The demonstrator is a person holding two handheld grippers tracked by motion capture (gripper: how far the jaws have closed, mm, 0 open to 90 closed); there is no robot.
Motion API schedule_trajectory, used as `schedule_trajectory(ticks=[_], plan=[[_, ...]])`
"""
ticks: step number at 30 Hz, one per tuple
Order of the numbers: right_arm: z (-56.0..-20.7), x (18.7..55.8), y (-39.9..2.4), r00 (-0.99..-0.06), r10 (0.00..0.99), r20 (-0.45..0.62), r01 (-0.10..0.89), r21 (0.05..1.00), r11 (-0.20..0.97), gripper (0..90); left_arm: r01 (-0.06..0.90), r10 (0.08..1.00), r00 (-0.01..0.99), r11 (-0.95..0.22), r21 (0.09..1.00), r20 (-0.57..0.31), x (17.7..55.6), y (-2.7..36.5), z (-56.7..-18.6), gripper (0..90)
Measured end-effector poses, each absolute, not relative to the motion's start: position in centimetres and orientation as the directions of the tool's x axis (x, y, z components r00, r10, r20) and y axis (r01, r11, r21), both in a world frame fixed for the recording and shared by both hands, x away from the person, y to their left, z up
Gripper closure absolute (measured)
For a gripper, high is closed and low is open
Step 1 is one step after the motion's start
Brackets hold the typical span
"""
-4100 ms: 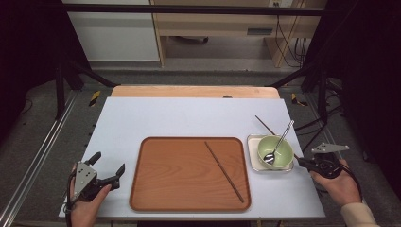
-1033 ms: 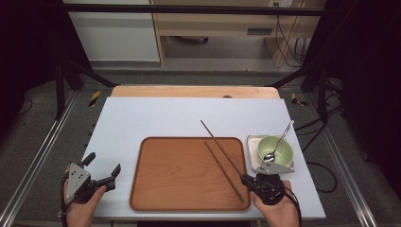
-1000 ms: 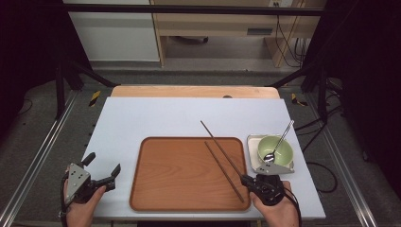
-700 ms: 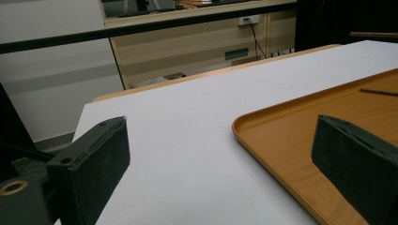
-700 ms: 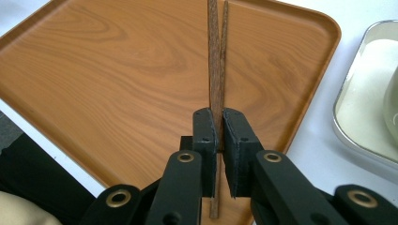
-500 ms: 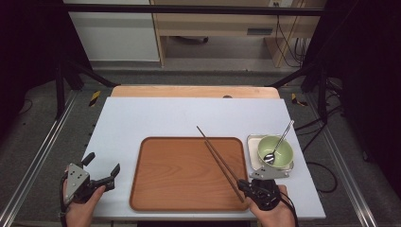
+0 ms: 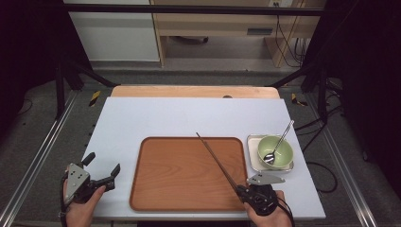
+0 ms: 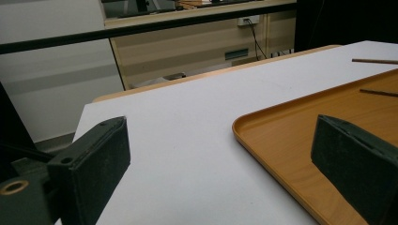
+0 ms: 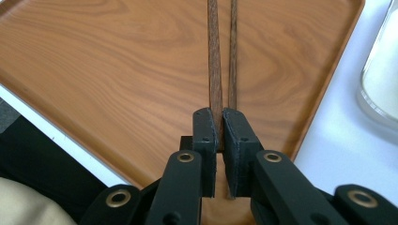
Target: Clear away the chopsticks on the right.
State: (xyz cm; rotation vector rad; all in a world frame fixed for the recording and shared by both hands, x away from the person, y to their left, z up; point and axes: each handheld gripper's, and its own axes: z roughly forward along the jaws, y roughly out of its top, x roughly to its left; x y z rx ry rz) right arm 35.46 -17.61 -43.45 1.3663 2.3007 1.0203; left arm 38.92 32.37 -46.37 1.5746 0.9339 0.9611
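Dark floor and black frame posts surrounded a pale counter [image 7: 156, 118] with a strip of bare wood along its far edge. On it sat a wooden tray [image 7: 179, 175], and across the tray's right half ran the chopsticks [image 7: 218, 160], slanting from the near right corner up toward the middle of the far rim, their far tips reaching just past that rim. Their near ends were gripped in the right tongs [image 7: 242, 188], which sat at the tray's near right corner in the person's right hand [image 7: 267, 215]. In the right gripper view the jaws stood nearly together with one dark stick [image 9: 215, 70] pinched between the pads; the second stick [image 9: 232, 56] lay just beside it (whether the pads also pressed on it could not be told).

Just to the right of the tray stood a small white dish [image 7: 255, 165] carrying a green bowl [image 7: 279, 147], and a spoon [image 7: 279, 142] leaned in the bowl with its handle pointing away and to the right.

Well apart, at the counter's near left corner, the left tongs [image 7: 101, 165] were held in the left hand [image 7: 82, 208] with the jaws spread wide and nothing between them, just beside the tray's left rim.
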Motion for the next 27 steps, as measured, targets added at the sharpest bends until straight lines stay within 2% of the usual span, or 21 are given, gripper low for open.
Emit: schedule_trajectory(ticks=[8, 27], plan=[[-44.9, 34.8, -17.3, -0.500, 0.861, 0.087, 0.685, 0.649, 0.332, 84.4, 0.098, 0.917, 0.378, -0.174, 0.980, 0.125, 38.9, 32.4, -46.3, 4.9], [-45.7, 34.7, -17.1, -0.498, 0.862, 0.092, 0.705, 0.622, 0.341, 84.3, 0.099, 0.914, 0.385, -0.177, 0.979, 0.127, 39.0, 32.3, -46.4, 4.9]])
